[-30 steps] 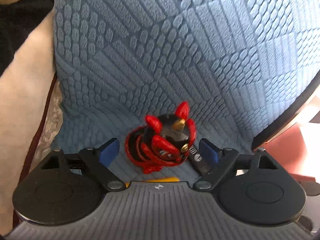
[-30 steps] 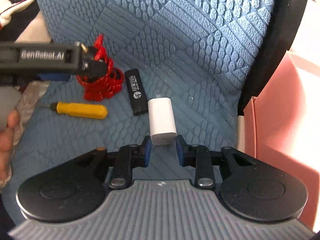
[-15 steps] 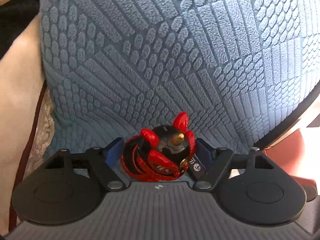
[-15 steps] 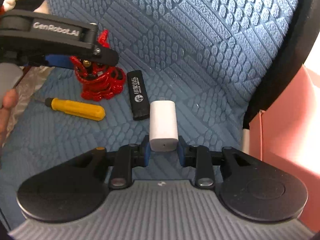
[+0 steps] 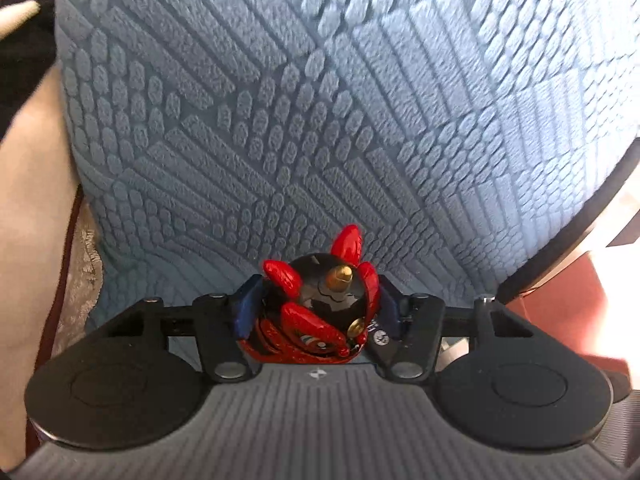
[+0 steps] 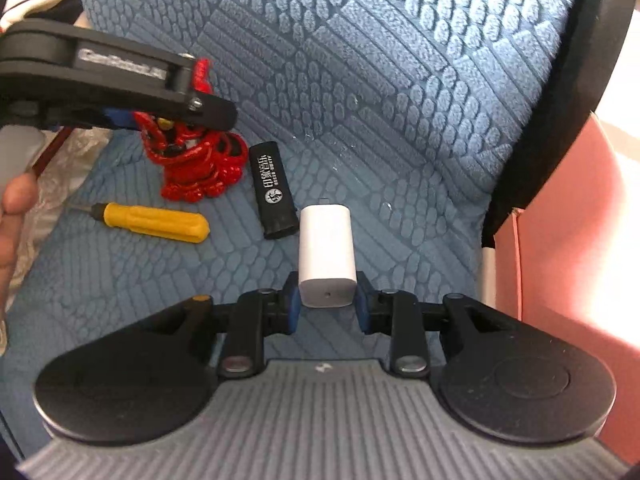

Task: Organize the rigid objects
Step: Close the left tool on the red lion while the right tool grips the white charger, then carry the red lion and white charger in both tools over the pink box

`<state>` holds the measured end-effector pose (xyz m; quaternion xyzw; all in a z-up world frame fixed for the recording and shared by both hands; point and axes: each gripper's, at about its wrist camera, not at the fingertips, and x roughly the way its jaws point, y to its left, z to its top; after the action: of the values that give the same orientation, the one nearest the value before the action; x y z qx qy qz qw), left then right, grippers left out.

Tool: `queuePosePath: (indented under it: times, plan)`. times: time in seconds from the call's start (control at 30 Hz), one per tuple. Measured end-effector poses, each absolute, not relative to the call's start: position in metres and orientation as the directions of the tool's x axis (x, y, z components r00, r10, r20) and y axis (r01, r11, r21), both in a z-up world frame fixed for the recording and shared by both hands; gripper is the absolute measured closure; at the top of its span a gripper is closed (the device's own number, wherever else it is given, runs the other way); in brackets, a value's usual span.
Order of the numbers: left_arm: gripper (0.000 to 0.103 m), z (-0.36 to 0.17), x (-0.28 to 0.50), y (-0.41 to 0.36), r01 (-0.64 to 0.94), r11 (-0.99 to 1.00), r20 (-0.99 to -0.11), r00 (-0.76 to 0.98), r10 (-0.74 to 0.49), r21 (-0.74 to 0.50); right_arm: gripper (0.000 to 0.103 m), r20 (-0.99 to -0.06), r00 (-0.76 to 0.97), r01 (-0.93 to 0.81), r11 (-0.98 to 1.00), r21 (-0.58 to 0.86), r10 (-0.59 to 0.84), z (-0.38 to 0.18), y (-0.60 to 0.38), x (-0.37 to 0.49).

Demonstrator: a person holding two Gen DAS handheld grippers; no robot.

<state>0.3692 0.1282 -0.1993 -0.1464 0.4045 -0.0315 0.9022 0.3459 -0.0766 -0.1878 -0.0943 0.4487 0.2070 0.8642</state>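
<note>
A red and black figurine (image 5: 316,312) with gold studs sits between the blue pads of my left gripper (image 5: 318,304), which is shut on it; the right wrist view shows it (image 6: 192,160) under the left gripper's finger, low over the blue seat. My right gripper (image 6: 327,300) is shut on a white charger block (image 6: 327,258) that points forward over the seat. A black lighter (image 6: 273,188) and a yellow-handled screwdriver (image 6: 152,222) lie on the seat between them.
The blue textured seat cushion (image 6: 380,100) and backrest (image 5: 320,100) fill both views. A pink box (image 6: 568,240) stands to the right of the seat. A beige cloth (image 5: 32,180) lies at the left. My hand (image 6: 12,216) shows at the left edge.
My left gripper has closed its jaws onto the red figurine. My right gripper has kept hold of the white charger and drifted slightly.
</note>
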Motion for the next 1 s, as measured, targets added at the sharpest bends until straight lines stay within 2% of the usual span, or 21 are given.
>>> queuePosePath:
  times: [0.37,0.83,1.0]
  plan:
    - [0.039,-0.162,0.317,0.127,-0.048,0.946,-0.675,0.712,-0.193,-0.322,0.072,-0.758,0.589,-0.411,0.911,0.015,0.278,-0.153,-0.093,0.316]
    - [0.039,-0.160,0.237,0.100,-0.040,0.928,-0.662,0.712,-0.234,-0.372,0.072,-0.750,0.599,-0.404,0.915,0.023,0.283,-0.137,-0.111,0.247]
    - [0.039,-0.151,0.214,0.086,-0.044,0.940,-0.667,0.716,-0.207,-0.339,0.072,-0.747,0.602,-0.367,0.928,0.054,0.282,-0.129,-0.120,0.225]
